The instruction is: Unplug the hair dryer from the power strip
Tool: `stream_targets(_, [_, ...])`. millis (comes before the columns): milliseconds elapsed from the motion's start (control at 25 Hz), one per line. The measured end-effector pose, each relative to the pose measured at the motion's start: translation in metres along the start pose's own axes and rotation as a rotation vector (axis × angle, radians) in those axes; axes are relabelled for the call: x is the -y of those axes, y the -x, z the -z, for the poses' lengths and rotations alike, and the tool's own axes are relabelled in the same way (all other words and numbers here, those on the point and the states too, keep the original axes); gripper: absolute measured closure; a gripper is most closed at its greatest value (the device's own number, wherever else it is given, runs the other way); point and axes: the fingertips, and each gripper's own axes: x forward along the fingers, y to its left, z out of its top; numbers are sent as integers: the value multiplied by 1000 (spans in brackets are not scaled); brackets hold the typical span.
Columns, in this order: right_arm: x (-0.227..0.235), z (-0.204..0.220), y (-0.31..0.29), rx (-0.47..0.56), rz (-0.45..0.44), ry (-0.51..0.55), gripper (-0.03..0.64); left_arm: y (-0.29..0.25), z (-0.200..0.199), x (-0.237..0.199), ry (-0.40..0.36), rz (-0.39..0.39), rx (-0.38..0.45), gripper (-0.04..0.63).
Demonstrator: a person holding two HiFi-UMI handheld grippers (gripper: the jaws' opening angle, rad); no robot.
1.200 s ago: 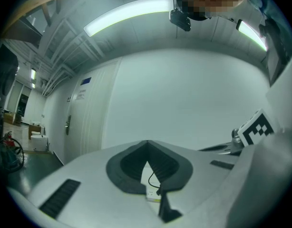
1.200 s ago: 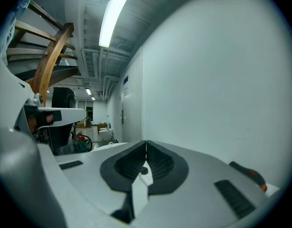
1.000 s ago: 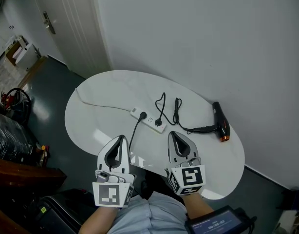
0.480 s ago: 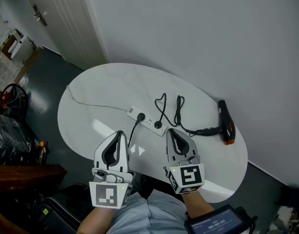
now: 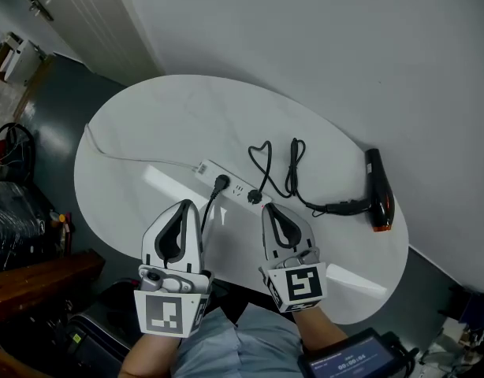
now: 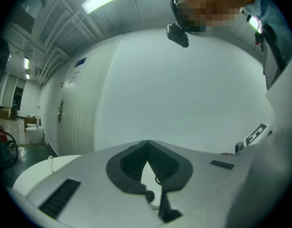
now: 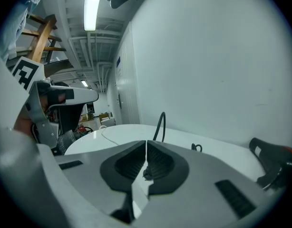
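While the left gripper and right gripper are each holding their fingers pressed together on nothing, only the head view is showing the hair dryer's plug sitting in the power strip just beyond the right fingertips, which are blocking it in the right gripper view.

You have one white oval table before you, and one white power strip lies near the frame's middle. Count two black plugs on it: the left plug and the right plug. One thin white lead trails toward the left edge. One black hair dryer lies at the right. At the bottom you hold two grippers, the left gripper and the right gripper, with two marker cubes: the left cube and the right cube.
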Motion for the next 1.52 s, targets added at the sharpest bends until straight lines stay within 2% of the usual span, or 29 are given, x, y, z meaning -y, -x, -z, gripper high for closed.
stream_targets(480, [3, 36, -23, -80, -27, -13, 611, -22, 35, -8, 27, -3, -75, 598])
stream_targets(640, [1, 40, -26, -98, -49, -16, 543, -25, 37, -8, 31, -6, -84, 598])
stream_targets(800, [1, 42, -31, -105, -57, -8, 525, -27, 40, -9, 32, -11, -93, 598])
stream_targets(1520, [4, 54, -59, -155, -77, -4, 523, -44, 60, -21, 52, -26, -138, 598])
